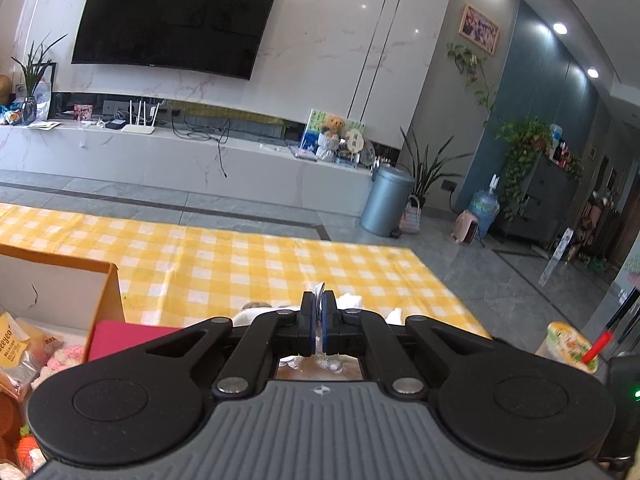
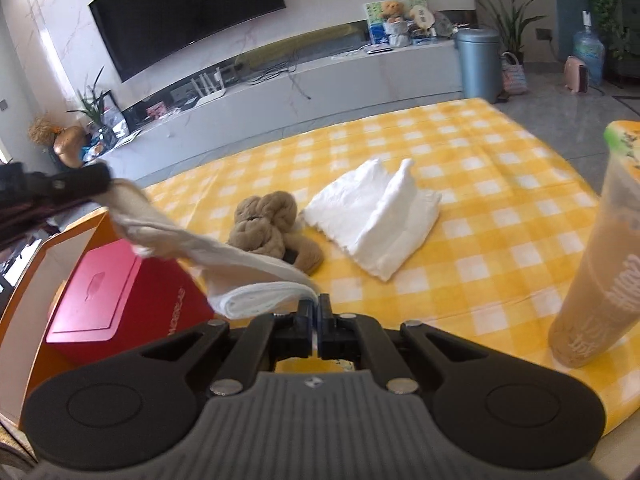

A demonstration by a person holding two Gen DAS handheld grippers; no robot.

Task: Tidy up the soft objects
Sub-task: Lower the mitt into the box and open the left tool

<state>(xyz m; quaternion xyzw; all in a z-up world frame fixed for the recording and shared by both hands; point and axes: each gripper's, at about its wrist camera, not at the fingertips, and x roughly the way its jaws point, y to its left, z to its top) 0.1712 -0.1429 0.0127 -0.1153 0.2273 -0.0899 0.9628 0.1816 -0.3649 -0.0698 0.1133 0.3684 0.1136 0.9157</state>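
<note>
While both grippers pinch the same long white cloth (image 2: pixel 224 256), it hangs stretched above the yellow checked tablecloth (image 2: pixel 480 208). Its near end sits clamped in the right gripper (image 2: pixel 318 306), whose jaws are pressed fully together on the folded edge. Its far end, at 10 o'clock in the right wrist view, is caught by the left gripper (image 1: pixel 319 300), jaws squeezed onto a thin white strip. At 12 o'clock lies a tan knotted cloth (image 2: pixel 272 228); a folded white towel (image 2: pixel 376 216) rests at 1 o'clock. At 9 o'clock 1 red box (image 2: pixel 116 296) stands; at 3 o'clock, 1 drink cup (image 2: pixel 600 272).
</note>
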